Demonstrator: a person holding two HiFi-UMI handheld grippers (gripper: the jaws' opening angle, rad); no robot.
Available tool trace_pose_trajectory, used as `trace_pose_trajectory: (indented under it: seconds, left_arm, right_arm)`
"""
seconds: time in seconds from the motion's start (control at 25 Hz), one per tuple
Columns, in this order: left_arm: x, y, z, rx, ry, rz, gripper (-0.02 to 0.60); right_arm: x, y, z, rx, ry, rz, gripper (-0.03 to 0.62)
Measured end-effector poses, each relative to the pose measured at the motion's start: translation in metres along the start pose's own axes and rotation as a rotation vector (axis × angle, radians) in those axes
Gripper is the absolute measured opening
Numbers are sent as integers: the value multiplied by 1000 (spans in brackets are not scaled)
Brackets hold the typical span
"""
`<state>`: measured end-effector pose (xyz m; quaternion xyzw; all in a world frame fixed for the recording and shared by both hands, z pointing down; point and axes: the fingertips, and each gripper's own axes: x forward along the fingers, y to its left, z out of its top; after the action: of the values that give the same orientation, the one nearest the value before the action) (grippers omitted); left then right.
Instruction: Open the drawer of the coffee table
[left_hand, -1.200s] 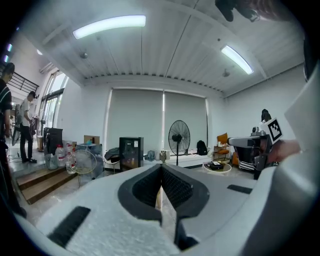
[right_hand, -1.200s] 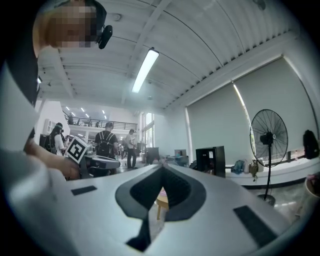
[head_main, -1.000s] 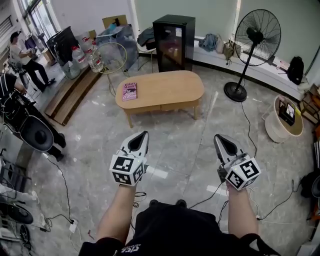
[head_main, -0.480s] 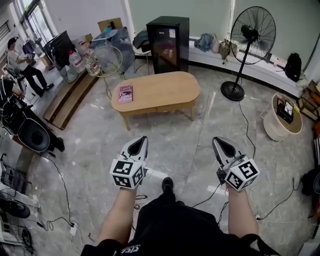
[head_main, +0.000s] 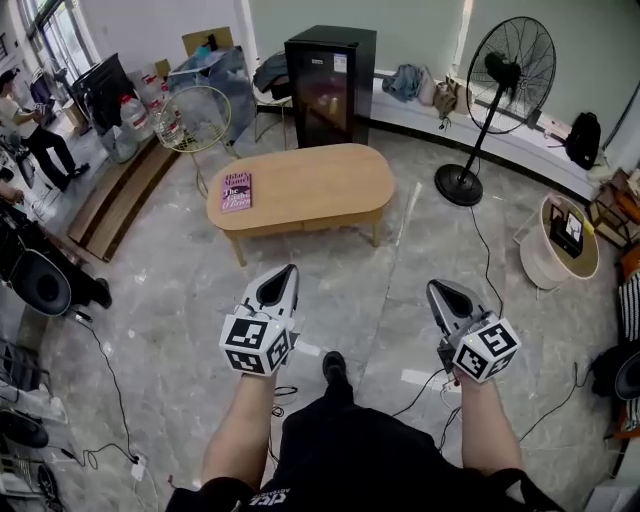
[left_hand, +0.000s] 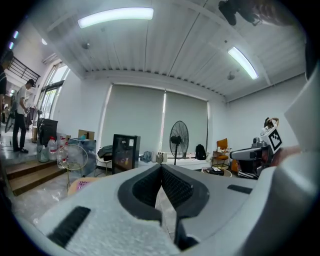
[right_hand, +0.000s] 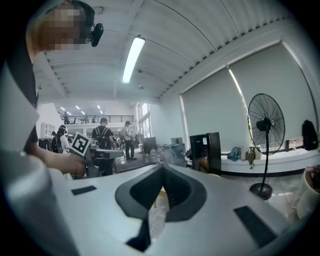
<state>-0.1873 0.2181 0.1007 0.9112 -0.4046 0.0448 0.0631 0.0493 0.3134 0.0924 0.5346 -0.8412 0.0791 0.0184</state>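
The oval wooden coffee table (head_main: 310, 180) stands on the marble floor ahead of me, with a pink book (head_main: 236, 190) on its left end. Its front apron (head_main: 300, 218) faces me, and I cannot make out a drawer line on it. My left gripper (head_main: 288, 271) and right gripper (head_main: 436, 289) are held side by side well short of the table, touching nothing. Both are shut and empty. The left gripper view has the shut jaws (left_hand: 161, 166) pointing level into the room, with the book's edge (left_hand: 82, 183) low at the left. The right gripper view shows shut jaws (right_hand: 162, 168).
Behind the table stand a black glass-door fridge (head_main: 328, 85), a pedestal fan (head_main: 500, 100) and a round wire fan (head_main: 196, 118). A white tub (head_main: 560, 240) sits at the right. Cables (head_main: 480, 250) trail over the floor. People and wooden steps (head_main: 110, 195) are at the left.
I have stepped forward: one shoe now shows ahead of my body and the table sits a little nearer and further left. Both grippers stay shut and side by side.
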Motion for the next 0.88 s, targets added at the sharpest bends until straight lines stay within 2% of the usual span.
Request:
trace_pose_trajectory:
  seconds: [0.16, 0.32, 0.52, 0.88]
  left_arm:
    - [44, 39, 6, -52, -9, -3, 9]
    - [83, 79, 13, -51, -1, 3, 9]
    - [121, 124, 10, -68, 30, 20, 9]
    - [166, 154, 6, -147, 44, 4, 9]
  right_arm:
    - [42, -30, 1, -14, 59, 0, 5]
    - [84, -63, 13, -10, 67, -15, 5]
    - [138, -79, 20, -5, 69, 19, 5]
    - [192, -94, 24, 8, 101, 39, 5]
